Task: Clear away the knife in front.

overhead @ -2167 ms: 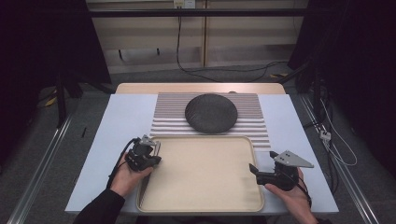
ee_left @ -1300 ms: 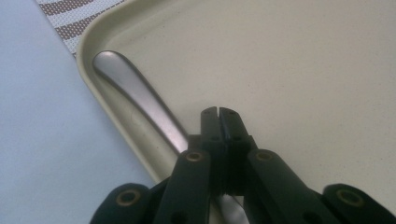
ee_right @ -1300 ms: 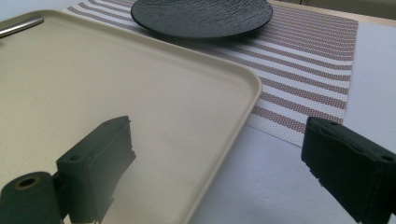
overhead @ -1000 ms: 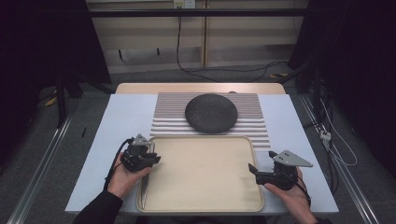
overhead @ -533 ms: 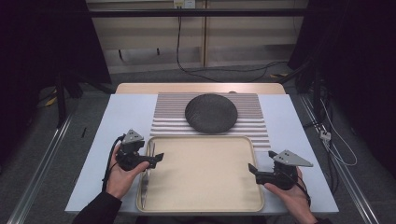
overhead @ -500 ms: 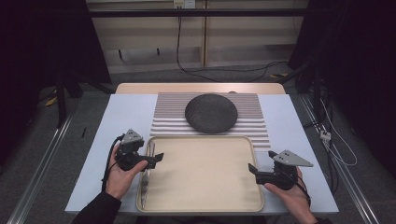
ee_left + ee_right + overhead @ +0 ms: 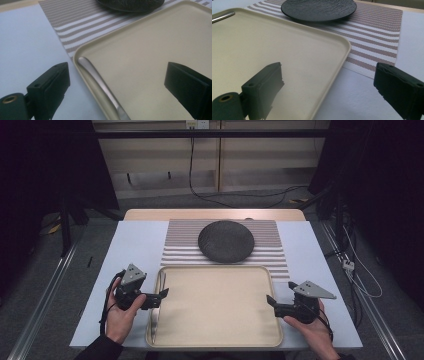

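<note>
A silver utensil handle (image 7: 100,82) lies along the left inner edge of the beige tray (image 7: 215,305), also seen as a thin strip (image 7: 157,302) in the high view. My left gripper (image 7: 161,297) hovers at that edge. Its jaws have just been opening and now stand wide in the left gripper view (image 7: 120,73). The handle lies below the gap, touched by neither pad. My right gripper (image 7: 271,301) rests at the tray's right rim (image 7: 347,47), open (image 7: 330,75), straddling the rim without touching it.
A dark round plate (image 7: 226,240) sits on a striped placemat (image 7: 175,245) behind the tray. The pale blue table top (image 7: 135,245) extends left and right of the mat. Cables trail on the floor at the right.
My left gripper has drawn back to the left and lifted slightly, its jaws going from nearly closed to wide. The utensil stays lying in the tray. The right gripper has not moved.
</note>
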